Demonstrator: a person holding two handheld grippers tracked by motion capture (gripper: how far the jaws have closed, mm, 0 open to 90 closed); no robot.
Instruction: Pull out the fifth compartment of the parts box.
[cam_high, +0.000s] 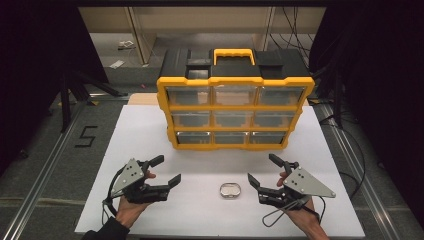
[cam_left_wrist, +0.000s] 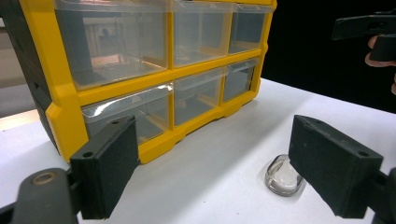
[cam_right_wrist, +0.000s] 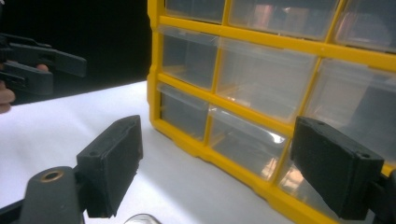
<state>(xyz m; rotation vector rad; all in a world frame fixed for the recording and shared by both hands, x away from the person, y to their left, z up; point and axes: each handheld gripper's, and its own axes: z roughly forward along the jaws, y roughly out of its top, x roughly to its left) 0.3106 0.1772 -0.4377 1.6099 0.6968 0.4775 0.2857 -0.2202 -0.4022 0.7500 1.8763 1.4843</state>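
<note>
Looked like a lab or recording rig rather than anyone's home: a white table (cam_high: 150, 130) stood on grey carpet between metal floor rails (cam_high: 45, 165), black curtains (cam_high: 30, 60) hung at both sides, cables (cam_high: 295, 25) trailed behind, and a taped "5" (cam_high: 86, 136) marked the floor.

A small clear case (cam_high: 230, 190) lies flat on the white counter (cam_high: 150, 130), oval in outline, with a see-through shell and something pale inside; its rim looks faintly metallic from above. It sits near the front of the counter, between the left gripper (cam_high: 166, 172) and the right gripper (cam_high: 262, 170), touching neither. Behind it, well apart, stands the yellow drawer cabinet (cam_high: 235, 107), upright, with a yellow handle on its black top and nine clear drawers in three rows, all pushed shut.
</note>
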